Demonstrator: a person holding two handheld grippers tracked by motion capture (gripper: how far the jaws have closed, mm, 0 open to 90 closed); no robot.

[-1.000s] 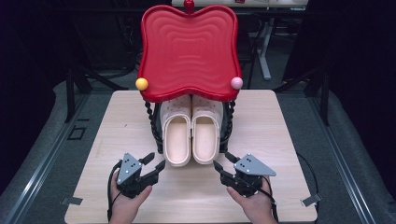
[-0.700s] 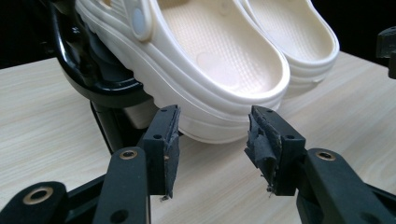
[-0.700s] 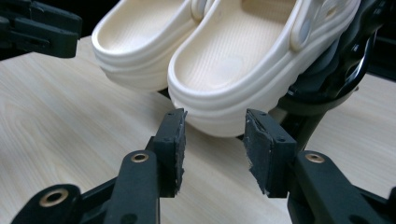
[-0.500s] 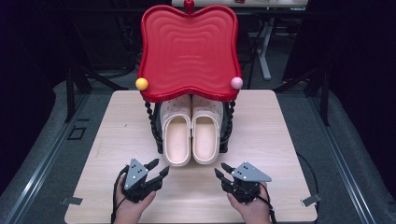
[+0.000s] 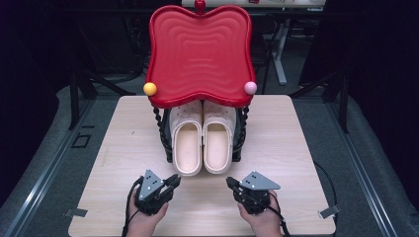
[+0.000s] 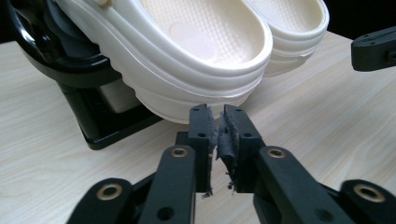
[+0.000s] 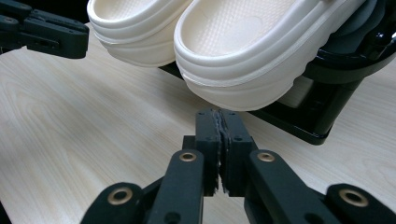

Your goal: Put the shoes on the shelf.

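From the high view I read the table [image 5: 123, 148] left to right. At the near left edge, a hand [image 5: 146, 221] holds the left gripper [image 5: 170, 181], whose tips point forward and slightly inward toward the heel of the left clog [image 5: 186, 143]. In the left gripper view I see its jaws brought together with nothing between them, only a thin seam of worn pad material showing, and the tips sit just short of the clog's cream heel rim without touching it. At the table's centre stands a black rack [image 5: 165, 138] with twisted uprights, carrying a red wavy-edged tray [image 5: 200, 49] as its top tier; a yellow ball [image 5: 149, 89] sits at the tray's front left corner and a pink ball [image 5: 250, 88] at its front right. Under the tray, the pair of cream clogs rests side by side on the rack's sloped lower shelf, heels toward me and overhanging the shelf's front edge above the wood. The right clog [image 5: 218, 143] touches the left one along its inner side. At the near right, a second hand [image 5: 262, 219] holds the right gripper [image 5: 231, 183], angled inward. In the right gripper view I see its jaws pressed flat together, empty, just below and in front of the right clog's heel.
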